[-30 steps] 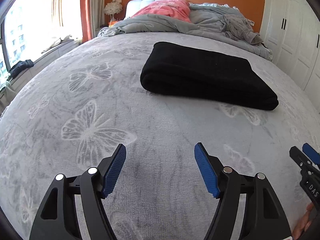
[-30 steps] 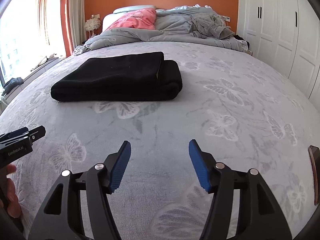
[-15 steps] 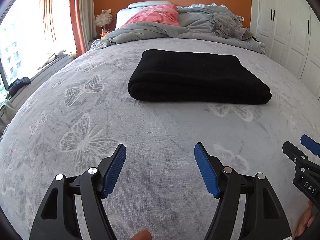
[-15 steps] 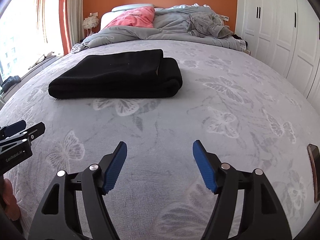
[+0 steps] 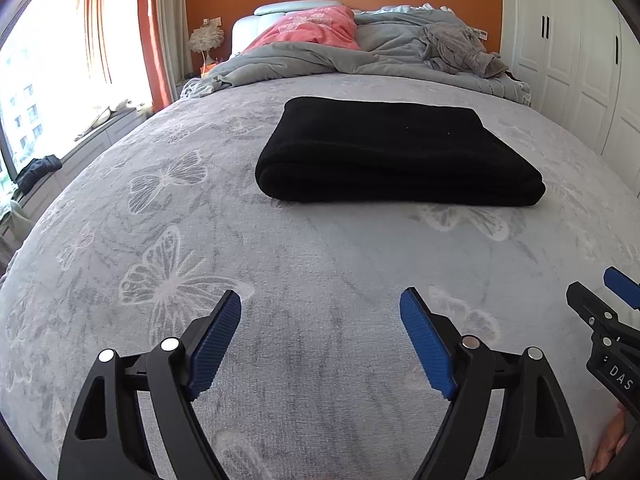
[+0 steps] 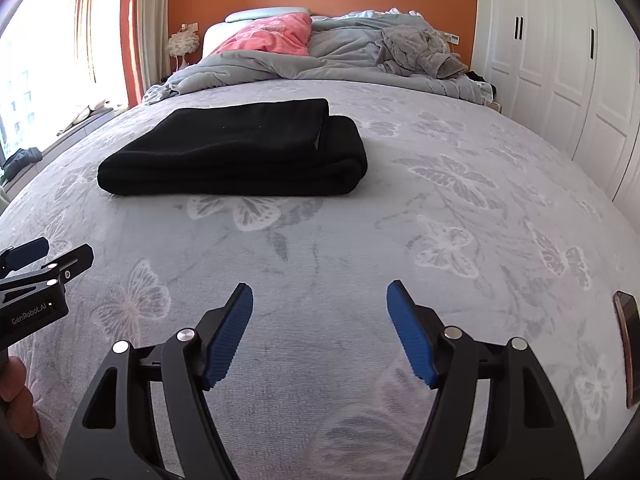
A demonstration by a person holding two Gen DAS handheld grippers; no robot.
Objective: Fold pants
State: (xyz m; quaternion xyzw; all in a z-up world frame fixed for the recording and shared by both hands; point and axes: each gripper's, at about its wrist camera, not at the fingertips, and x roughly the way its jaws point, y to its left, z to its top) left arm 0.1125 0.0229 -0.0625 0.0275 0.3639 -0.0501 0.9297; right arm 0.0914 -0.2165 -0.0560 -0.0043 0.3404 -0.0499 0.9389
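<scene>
The black pants (image 5: 396,152) lie folded into a thick flat rectangle on the grey butterfly-print bedspread (image 5: 200,240); they also show in the right wrist view (image 6: 236,152). My left gripper (image 5: 320,304) is open and empty, held over the bedspread well short of the pants. My right gripper (image 6: 320,300) is open and empty, also short of the pants and to their right. Each gripper shows at the edge of the other's view: the right one (image 5: 612,320) and the left one (image 6: 36,272).
A rumpled grey duvet (image 5: 360,60) and a pink pillow (image 5: 316,30) lie at the head of the bed. White wardrobe doors (image 6: 560,80) stand to the right, a window (image 5: 40,60) to the left. A phone (image 6: 628,344) lies on the bedspread at the right.
Both grippers have drawn back a little and the left view has swung to face the pants more squarely. The folded pants have not moved. Both grippers stay open.
</scene>
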